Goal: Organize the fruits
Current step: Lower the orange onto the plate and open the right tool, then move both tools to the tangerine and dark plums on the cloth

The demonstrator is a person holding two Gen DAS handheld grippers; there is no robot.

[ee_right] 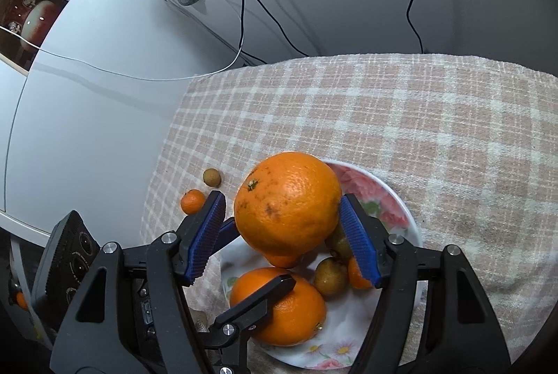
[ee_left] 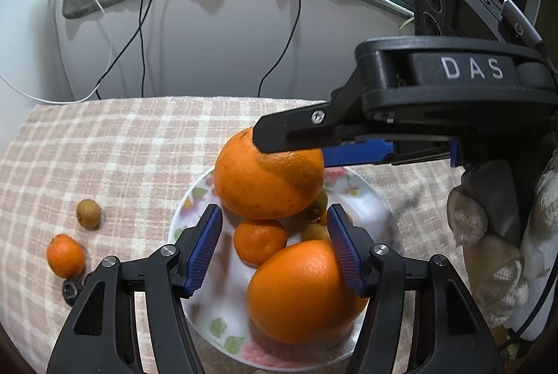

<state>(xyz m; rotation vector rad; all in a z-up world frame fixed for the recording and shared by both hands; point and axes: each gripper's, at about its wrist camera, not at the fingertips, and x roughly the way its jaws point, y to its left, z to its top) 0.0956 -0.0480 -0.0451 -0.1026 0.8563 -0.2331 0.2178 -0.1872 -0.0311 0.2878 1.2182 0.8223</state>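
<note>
Stacking fruit on the floral plate [ee_right: 390, 196] is the game here. The right claw [ee_right: 282, 234] clamps a big orange [ee_right: 287, 203] over the plate's far side, riding atop smaller fruit, probably because the plate is crowded. The left claw [ee_left: 275, 252] stands apart around the second orange [ee_left: 300, 294] at the plate's near side; whether either pad touches it is unclear. A mandarin [ee_left: 65, 255] and a brown fruit [ee_left: 88, 213] wait on the table left of the plate.

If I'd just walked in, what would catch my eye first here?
A big orange sitting between the blue pads of the right gripper, above a flowered plate. On the plate lies a second large orange beside the left gripper. To the plate's left, a small tangerine and a brownish fruit rest on the checked cloth.
</note>
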